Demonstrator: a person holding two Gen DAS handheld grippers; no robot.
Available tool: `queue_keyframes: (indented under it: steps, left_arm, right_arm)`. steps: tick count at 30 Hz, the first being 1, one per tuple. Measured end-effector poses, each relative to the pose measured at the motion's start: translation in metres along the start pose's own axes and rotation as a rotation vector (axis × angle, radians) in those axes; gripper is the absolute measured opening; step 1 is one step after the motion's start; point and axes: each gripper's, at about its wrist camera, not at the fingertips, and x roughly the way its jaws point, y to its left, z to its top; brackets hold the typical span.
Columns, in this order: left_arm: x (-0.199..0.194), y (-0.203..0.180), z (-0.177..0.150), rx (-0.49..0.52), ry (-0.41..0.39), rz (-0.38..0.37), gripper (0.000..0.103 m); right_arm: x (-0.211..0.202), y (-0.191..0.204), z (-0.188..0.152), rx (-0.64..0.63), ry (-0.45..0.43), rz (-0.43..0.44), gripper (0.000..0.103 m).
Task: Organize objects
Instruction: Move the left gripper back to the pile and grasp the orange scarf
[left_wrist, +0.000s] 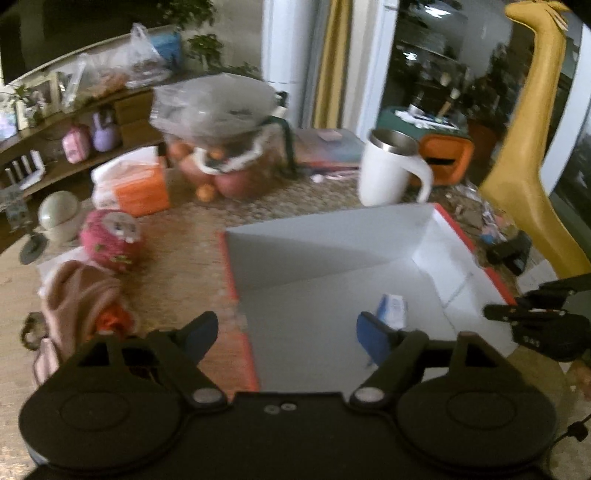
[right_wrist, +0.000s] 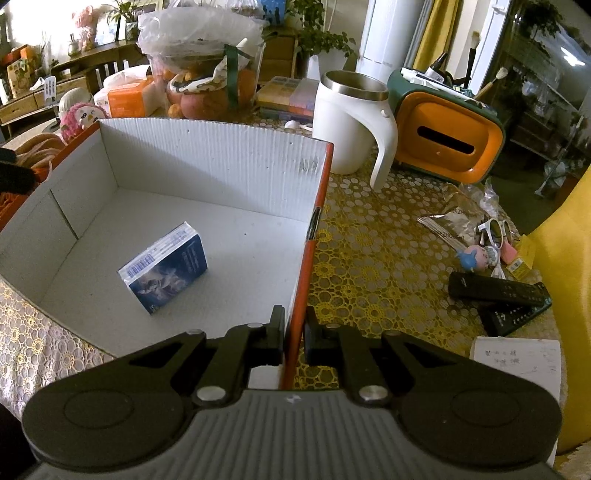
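Steadying the cardboard box (right_wrist: 207, 173) is my right gripper's (right_wrist: 294, 334) job: its jaws are clamped on the box's orange-edged right wall, one pad inside and one outside. My left gripper (left_wrist: 286, 334) hangs above the box's near left corner with its blue-padded fingers (left_wrist: 373, 338) spread wide and nothing between them. A small blue packet (right_wrist: 164, 267) lies on the box floor, near the middle, tilted, touching no wall; the left view shows it just beyond the right-hand finger.

With one item boxed, I judge the step in hand to be fetching the next loose thing. Candidates visible are the pink plush ball (left_wrist: 110, 240) and the pinkish cloth (left_wrist: 79, 295) left of the box, and, on the right side of the table, two black remotes (right_wrist: 498, 291) stacked crosswise beside a scatter of small trinkets (right_wrist: 484, 251).

To do it well:
- keep the right clamp firm so the box does not slide on the lace tablecloth (right_wrist: 373, 236);
- lift the left hand clear of the box rim before swinging out;
- choose an item on the left's own side, avoiding a crossing of hands;
- give the white mug (right_wrist: 351, 122) a wide berth.
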Motion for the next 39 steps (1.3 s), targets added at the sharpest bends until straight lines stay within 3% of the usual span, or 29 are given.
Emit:
queue_keyframes:
  steps: [3,6,14,21,25,32,34,39]
  left_arm:
    - [-0.005,0.015,-0.003,-0.017,-0.012,0.045,0.089]
    - [-0.008,0.033,-0.005,-0.029,-0.027,0.091,0.102]
    - [0.011,0.087,-0.018,-0.037,-0.007,0.246,0.102]
    - [0.037,0.123,-0.03,-0.105,0.038,0.249,0.102]
    - [0.052,0.133,-0.036,-0.136,0.1,0.237,0.102]
    - [0.073,0.141,-0.042,-0.144,0.127,0.241,0.102]
    - [0.078,0.142,-0.043,-0.145,0.132,0.25,0.098]
    - [0.086,0.145,-0.045,-0.153,0.149,0.259,0.079]
  right_arm:
    - [0.0,0.0,0.0,-0.001,0.001,-0.002,0.01]
    - [0.0,-0.001,0.0,0.0,0.004,-0.004,0.01]
    - [0.001,-0.001,0.001,-0.003,0.007,-0.006,0.01]
    - [0.001,-0.001,0.001,-0.005,0.011,-0.009,0.01]
    - [0.002,-0.001,0.0,-0.006,0.012,-0.011,0.01]
    - [0.002,-0.001,0.0,-0.007,0.014,-0.012,0.01]
    - [0.002,-0.001,0.0,-0.006,0.014,-0.012,0.01]
    - [0.002,-0.001,0.001,-0.007,0.014,-0.013,0.01]
